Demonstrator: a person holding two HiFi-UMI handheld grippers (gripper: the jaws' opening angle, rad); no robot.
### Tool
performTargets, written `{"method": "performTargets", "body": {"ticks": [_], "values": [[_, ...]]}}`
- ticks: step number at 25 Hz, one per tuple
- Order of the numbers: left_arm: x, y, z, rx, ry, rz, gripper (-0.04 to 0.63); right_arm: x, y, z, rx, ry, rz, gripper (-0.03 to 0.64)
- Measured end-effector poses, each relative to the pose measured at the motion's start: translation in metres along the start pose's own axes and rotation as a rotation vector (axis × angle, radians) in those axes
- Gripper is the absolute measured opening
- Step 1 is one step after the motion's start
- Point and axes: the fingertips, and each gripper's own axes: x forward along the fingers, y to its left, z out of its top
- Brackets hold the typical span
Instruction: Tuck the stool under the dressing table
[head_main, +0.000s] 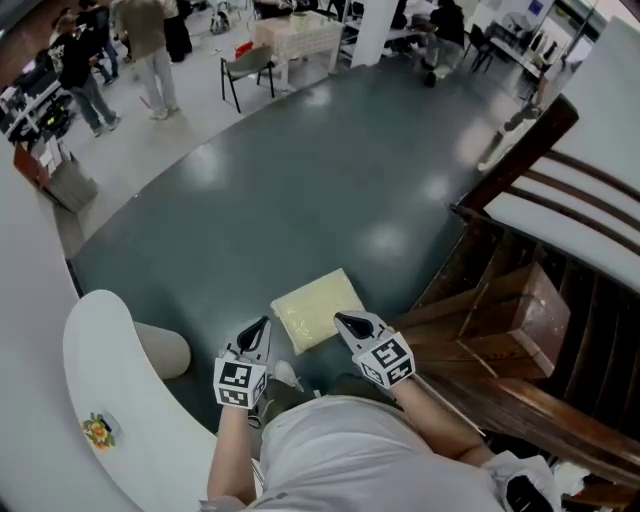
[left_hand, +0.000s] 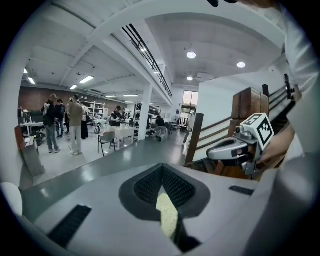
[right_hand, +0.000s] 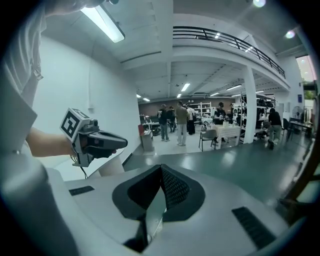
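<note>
The stool (head_main: 318, 308), with a pale yellow square cushion, stands on the dark grey floor just ahead of me. A sliver of the stool (left_hand: 167, 215) shows between the jaws in the left gripper view. My left gripper (head_main: 262, 325) hovers at its near left corner and my right gripper (head_main: 345, 322) at its near right edge. Both point forward and slightly down, shut, with nothing held. The white curved dressing table (head_main: 100, 350) lies to my left, with a round white leg (head_main: 165, 350) beneath it. Each gripper view shows its own jaws together: left (left_hand: 162, 167), right (right_hand: 161, 167).
Dark wooden furniture frames (head_main: 520, 180) and a cardboard box (head_main: 530, 310) crowd the right side. A small orange ornament (head_main: 97, 430) sits on the white table. Far back stand people, a grey chair (head_main: 248, 68) and a covered table (head_main: 298, 35).
</note>
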Motion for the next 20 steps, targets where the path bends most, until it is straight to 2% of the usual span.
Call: {"method": "performTargets", "body": {"ticks": [4, 10, 20], "values": [[0.010, 0.042, -0.012, -0.023, 0.029, -0.019, 0.002, 0.035, -0.017, -0.005, 0.012, 0.052, -0.049, 0.018], [0.014, 0.078, -0.038, -0.074, 0.091, -0.015, 0.002, 0.069, -0.050, -0.034, 0.073, 0.150, -0.100, 0.037], [0.028, 0.123, -0.091, -0.196, 0.201, 0.130, 0.002, 0.124, -0.124, -0.101, 0.125, 0.290, -0.145, 0.072]]}}
